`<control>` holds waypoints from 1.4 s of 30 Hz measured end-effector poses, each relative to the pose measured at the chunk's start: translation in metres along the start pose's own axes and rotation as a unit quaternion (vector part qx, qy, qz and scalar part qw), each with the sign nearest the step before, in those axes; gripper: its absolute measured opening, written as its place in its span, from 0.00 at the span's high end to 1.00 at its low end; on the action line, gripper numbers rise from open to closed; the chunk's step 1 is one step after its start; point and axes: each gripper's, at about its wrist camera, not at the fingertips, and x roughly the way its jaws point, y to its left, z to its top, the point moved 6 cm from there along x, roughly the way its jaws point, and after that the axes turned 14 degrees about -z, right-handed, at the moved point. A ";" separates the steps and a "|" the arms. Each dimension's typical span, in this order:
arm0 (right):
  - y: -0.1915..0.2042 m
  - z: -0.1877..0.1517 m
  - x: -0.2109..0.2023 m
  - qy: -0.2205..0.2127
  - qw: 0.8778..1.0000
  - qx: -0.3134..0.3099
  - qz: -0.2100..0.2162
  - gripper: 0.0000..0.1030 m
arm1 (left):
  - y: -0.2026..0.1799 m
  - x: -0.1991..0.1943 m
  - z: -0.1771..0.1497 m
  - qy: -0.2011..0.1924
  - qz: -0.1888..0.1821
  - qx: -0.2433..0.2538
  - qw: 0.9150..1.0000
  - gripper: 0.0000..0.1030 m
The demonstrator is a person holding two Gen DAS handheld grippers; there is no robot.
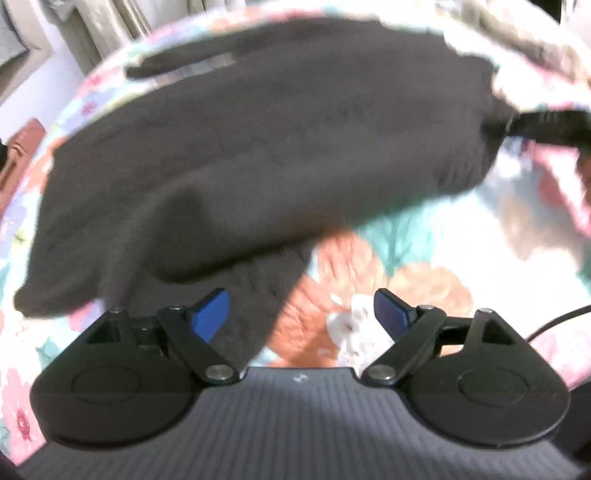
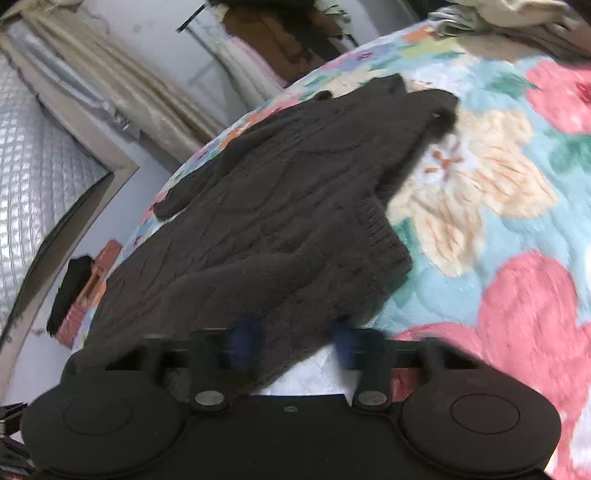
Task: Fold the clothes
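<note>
1. Flowery blanket (image 2: 480, 206) is my work surface, pinks and teals all over, with curtains (image 2: 122, 107) and a grey wall on the far left. Some pale clothes (image 2: 509, 11) are piled at the far right edge.

2. Sweater (image 2: 280, 206) is the dark knit thing lying mostly flat across the blanket, reaching from right under my grippers out toward the far left edge. One sleeve (image 2: 192, 192) pokes out on the far left side. The ribbed hem (image 2: 384, 236) shows on its right.

3. Left gripper (image 1: 301, 314): jaws spread wide, nothing in them. A near corner of the sweater lies between the blue pads (image 1: 210, 314), but they aren't pinching it.

4. Right gripper (image 2: 291, 339): too blurry, so I can't tell whether it's open or closed. Knit edge sits right around the fingers.

5. Handling guess: soft, floppy, a bit thick, so it'll sag and stretch rather than hold shape. Not fragile or slippery; fuzzy knit should grip fine and probably drags on the fleece.

6. I'd grab the ribbed hem or a shoulder seam, since those are firmer than the loose middle. Take two corners, one per gripper, and lift together so it folds evenly.
</note>
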 end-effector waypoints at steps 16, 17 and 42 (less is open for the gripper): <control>0.003 0.055 -0.069 -0.116 0.991 -0.062 0.003 0.91 | 0.010 -0.067 0.006 -0.070 -0.051 0.029 0.996 0.93; 0.002 0.057 -0.074 -0.119 0.991 -0.067 -0.002 0.91 | 0.009 -0.083 0.003 -0.077 -0.058 0.036 0.995 0.93; 0.040 -0.010 -0.077 -0.025 0.976 -0.214 0.032 0.66 | -0.070 -0.123 -0.020 -0.089 -0.083 0.003 0.993 0.58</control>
